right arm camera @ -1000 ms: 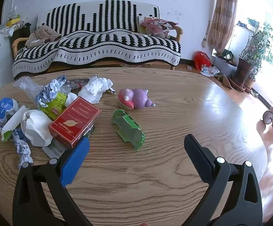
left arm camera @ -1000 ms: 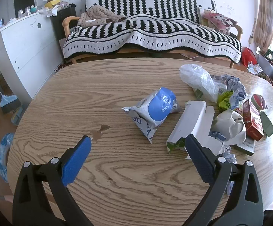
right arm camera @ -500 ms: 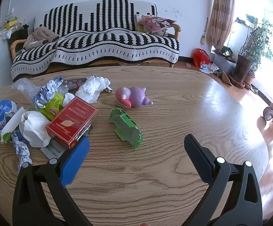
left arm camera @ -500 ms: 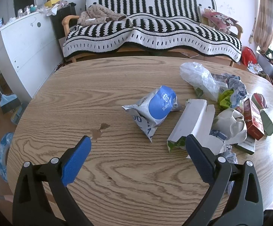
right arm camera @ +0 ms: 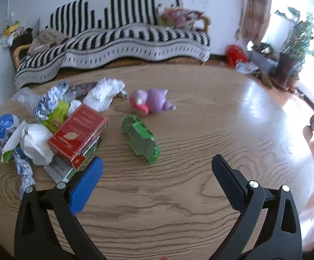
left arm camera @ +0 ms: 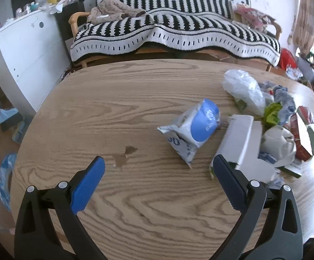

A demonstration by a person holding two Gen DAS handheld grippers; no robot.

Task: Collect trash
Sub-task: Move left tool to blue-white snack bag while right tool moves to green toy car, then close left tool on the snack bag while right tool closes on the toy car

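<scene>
Left wrist, tongs spread (empty), bare table left

Striped sofa behind wooden table

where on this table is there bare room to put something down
Bare wood on the table's left half, from the blue-and-white pouch to the edge, apart from a small stain. Also bare right of the green toy car and purple toy. Crowded around the red box and crumpled paper.
</scene>
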